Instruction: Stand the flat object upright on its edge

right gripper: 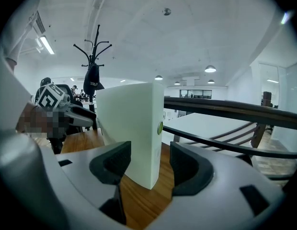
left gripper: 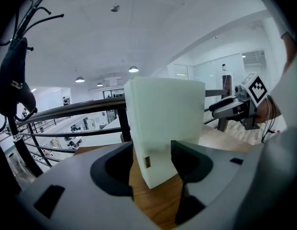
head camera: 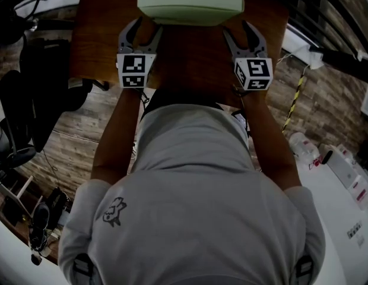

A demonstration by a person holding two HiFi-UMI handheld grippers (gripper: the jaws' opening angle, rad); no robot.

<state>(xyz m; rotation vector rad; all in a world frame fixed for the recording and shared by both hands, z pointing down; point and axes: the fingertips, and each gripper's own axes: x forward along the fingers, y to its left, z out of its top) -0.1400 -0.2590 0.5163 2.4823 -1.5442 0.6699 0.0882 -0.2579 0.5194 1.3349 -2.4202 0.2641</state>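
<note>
Already upright: box [head camera: 190, 5], on its long edge toward the far side of the table [head camera: 196, 58]. Left gripper [head camera: 147, 27] and right gripper [head camera: 237, 29] at its ends, jaws apart, nothing clamped. Best backed straight off together, brushing neither face, lest it tip.
</note>
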